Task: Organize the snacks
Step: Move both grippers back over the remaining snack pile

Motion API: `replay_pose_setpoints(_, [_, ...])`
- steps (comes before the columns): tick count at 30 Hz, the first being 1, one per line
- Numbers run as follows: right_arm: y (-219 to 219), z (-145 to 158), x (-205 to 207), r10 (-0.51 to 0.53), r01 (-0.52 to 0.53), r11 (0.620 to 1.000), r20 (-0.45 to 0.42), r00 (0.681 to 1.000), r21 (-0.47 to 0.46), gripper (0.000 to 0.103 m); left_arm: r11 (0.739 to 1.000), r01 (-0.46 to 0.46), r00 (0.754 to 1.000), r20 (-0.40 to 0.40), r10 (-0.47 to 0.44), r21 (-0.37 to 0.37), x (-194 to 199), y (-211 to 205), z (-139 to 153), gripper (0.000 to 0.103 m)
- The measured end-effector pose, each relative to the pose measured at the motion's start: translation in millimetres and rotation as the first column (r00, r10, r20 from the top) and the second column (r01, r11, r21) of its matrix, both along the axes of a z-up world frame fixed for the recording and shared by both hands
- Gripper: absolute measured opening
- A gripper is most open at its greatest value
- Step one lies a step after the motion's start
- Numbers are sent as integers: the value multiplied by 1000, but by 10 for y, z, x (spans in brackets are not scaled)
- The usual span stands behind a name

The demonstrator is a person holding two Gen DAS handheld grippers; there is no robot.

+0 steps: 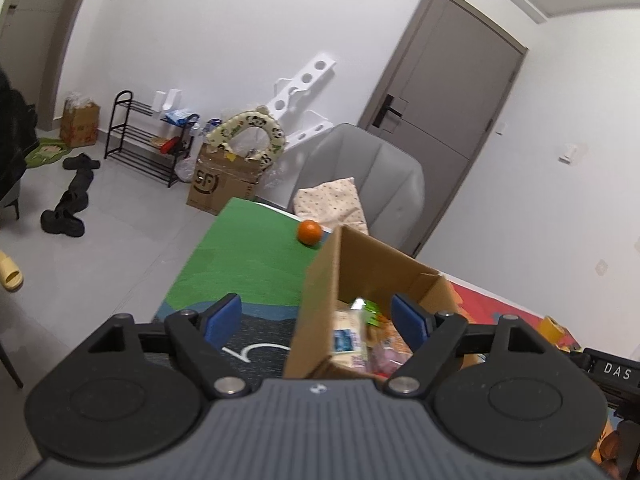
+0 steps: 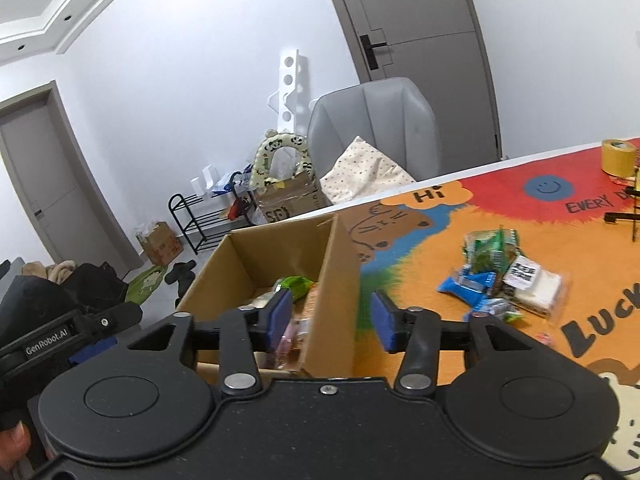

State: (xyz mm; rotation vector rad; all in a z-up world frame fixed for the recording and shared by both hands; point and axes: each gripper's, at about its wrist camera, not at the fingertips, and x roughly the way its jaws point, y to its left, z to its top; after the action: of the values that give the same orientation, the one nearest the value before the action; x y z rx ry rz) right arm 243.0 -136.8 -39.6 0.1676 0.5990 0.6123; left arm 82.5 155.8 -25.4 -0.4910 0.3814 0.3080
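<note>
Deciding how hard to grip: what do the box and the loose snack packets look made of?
Box: plain brown cardboard, matte, with a raw cut rim. Snack packets: thin plastic film, apparently, glossy and crinkled with glare spots; one is clear.

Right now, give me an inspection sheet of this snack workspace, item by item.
Surface: colourful printed mat over the table.
Job's things: open cardboard box already holding snack packets; loose snack pile on the mat, right of the box.
Clutter: orange behind the box; yellow tape roll at the far edge.
Grippers: left gripper and right gripper, jaws open, each straddling a box wall, gripping nothing.
Cables: nothing seen.
Surroundings: grey chair, shoe rack, door.
</note>
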Motion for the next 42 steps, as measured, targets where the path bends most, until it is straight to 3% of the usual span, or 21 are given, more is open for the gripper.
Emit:
replay_pose_setpoints(6, [-315,24,64,-52,52,999,0,999,12,63,999,48,999,0,-48,21,125,-244,90,84])
replay_pose_setpoints(15, [-763,-6,128,-129,129,991,-7,992,20,73,988,144,990,-10,-144,56,292,-657,190,85])
replay_pose_setpoints(35, [-1380,-390,283,-233,235,972,-63,970,16,75,956,264,964,-14,-264,128,458,-1301,179,86])
replay_pose_setpoints(42, [-1508,-572,368,-233,235,972,-95,968,7,74,932,324,946,-27,-324,163,583,-1558,153,83])
